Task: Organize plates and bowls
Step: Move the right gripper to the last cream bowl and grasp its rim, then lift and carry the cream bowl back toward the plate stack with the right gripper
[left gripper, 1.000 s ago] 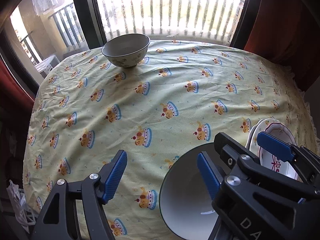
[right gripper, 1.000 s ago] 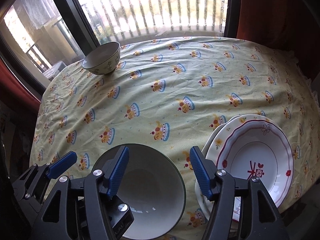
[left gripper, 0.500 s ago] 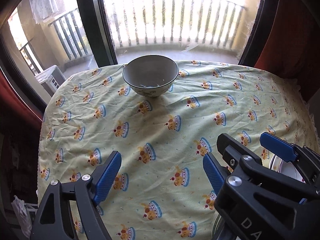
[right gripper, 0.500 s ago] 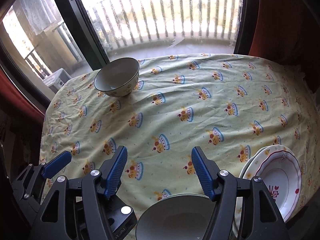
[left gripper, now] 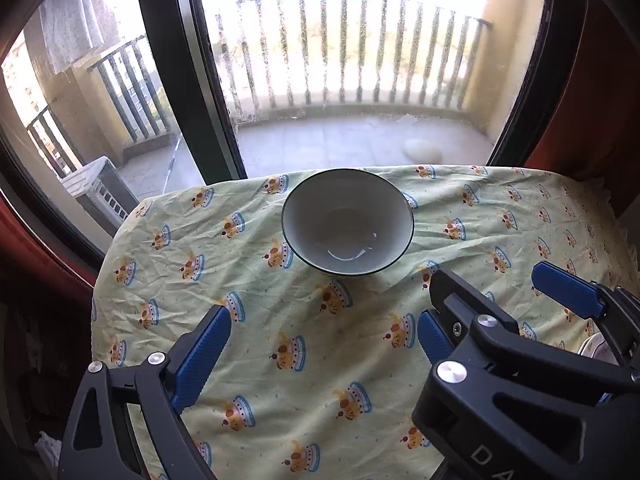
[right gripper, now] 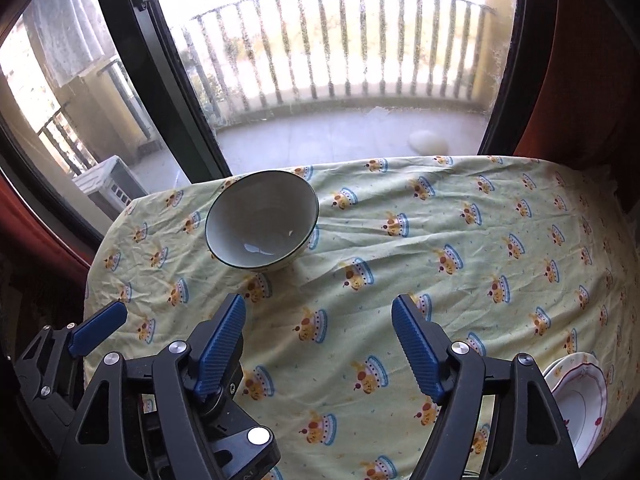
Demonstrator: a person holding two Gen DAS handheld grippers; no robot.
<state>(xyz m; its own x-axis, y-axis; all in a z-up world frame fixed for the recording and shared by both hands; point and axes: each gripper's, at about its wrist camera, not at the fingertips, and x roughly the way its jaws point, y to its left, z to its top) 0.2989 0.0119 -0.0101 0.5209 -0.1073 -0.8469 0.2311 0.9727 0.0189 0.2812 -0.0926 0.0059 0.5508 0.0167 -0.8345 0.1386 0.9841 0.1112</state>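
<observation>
A white bowl [left gripper: 347,222] with a dark green rim stands upright near the far edge of the table, and it also shows in the right wrist view [right gripper: 262,220]. My left gripper [left gripper: 324,316] hovers just short of it, its jaws opening with only tablecloth between them. My right gripper [right gripper: 318,302] is close beside the left one, to the right of the bowl; its jaws are also opening and hold nothing. It shows at the right of the left wrist view [left gripper: 486,276]. A stack of red-trimmed plates [right gripper: 580,396] sits at the near right; only a sliver of the plates [left gripper: 596,348] shows in the left wrist view.
The table [left gripper: 280,300] wears a wrinkled pale green cloth printed with crowns. Just behind its far edge is a large window with a dark frame [left gripper: 192,80] and a balcony railing outside. Red curtains [right gripper: 592,60] hang at both sides. The cloth drops off at the left edge.
Both grippers moved forward across the table toward the far bowl, which now looks larger and closer. The near bowl slid out of view below. Both jaws widened.
</observation>
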